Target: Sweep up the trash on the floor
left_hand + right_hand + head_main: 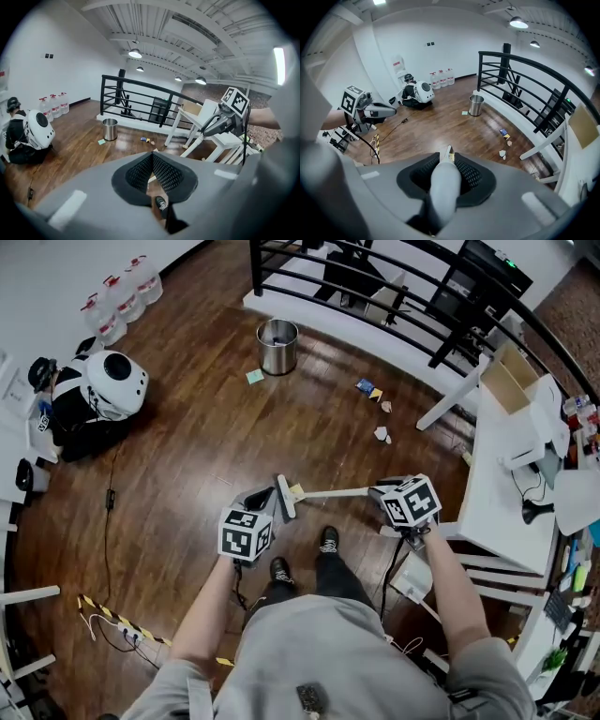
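At the bottom of the frame the person's shoes (328, 540) stand on the wooden floor (187, 474). Just above them the left gripper (152, 155) has its fingers closed tip to tip, with nothing seen between them. The right gripper (448, 159), right of centre, has its fingers clamped on the white handle (333, 492) of the broom. The handle runs level towards the left, and its dark head (284, 496) lies just beside the left gripper.

Cables and striped tape (112, 615) lie along the lower left edge. A white counter (502, 465) and its legs take up the right edge, close to the right gripper. Between these the boards lie open up the middle of the frame.

Farther up, right of centre, lies the trash: a crumpled white scrap (382, 434), a smaller scrap (385, 406) and blue and yellow bits (367, 387). They sit near a counter leg and the base of the black railing (375, 287). A green scrap (254, 377) lies just beside the metal bin (277, 345) at upper centre. A seated person (98, 390) is at the left edge, with water jugs (122, 296) by the wall beyond.
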The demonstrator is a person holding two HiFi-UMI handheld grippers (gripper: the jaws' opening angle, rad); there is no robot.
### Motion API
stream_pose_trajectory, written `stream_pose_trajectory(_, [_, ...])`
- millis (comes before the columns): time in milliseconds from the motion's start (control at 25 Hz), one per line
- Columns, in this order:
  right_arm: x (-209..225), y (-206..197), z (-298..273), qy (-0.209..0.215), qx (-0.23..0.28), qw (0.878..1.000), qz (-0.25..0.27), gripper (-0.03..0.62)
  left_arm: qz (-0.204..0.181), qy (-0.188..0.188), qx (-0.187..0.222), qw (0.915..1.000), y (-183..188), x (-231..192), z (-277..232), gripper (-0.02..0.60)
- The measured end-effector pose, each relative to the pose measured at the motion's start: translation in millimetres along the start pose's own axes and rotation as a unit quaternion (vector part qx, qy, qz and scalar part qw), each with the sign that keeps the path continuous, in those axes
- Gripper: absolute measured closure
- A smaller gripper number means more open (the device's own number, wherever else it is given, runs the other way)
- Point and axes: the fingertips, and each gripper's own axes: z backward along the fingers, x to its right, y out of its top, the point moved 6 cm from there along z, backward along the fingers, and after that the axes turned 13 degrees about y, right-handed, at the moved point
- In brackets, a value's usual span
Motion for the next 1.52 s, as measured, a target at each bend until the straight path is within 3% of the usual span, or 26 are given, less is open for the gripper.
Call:
stream_pose_trajectory(320, [110.0, 23.4, 31.5, 0.014, -0.016, 0.999, 0.024, 0.497, -0.004, 0.010, -0.004, 0.9999, 52.4, 52.6, -68.5, 0.575])
stream_pose_trajectory(600, [199.8, 42.0, 71.4, -0.025, -0.025, 0.998, 0.048, 0.497, -0.009, 0.017, 0.002, 0.9998, 93.2, 93.0, -109.3, 0.575])
stream_pose_trajectory(840, [254.7, 45.2, 93.5, -0.053, -0.010, 0.998, 0.021, 0.497, -0.016, 0.014, 0.001, 0.9998, 115.4, 107.6, -135.0, 0.575])
stream_pose_trajectory(1240, [258.7, 68.4, 105.6, -0.029, 0.043, 0.999, -0.011, 0.497, -0.034, 0.009, -0.003, 0.9994, 142.8, 97.5, -158.7, 0.575])
stream_pose_trajectory(1520, [229.8, 127.0, 71.1, -0.018, 0.085, 0.996, -0.017, 0.497, -0.035, 0.015, -0.002, 0.9993, 152.7, 38.5, -160.7, 0.575])
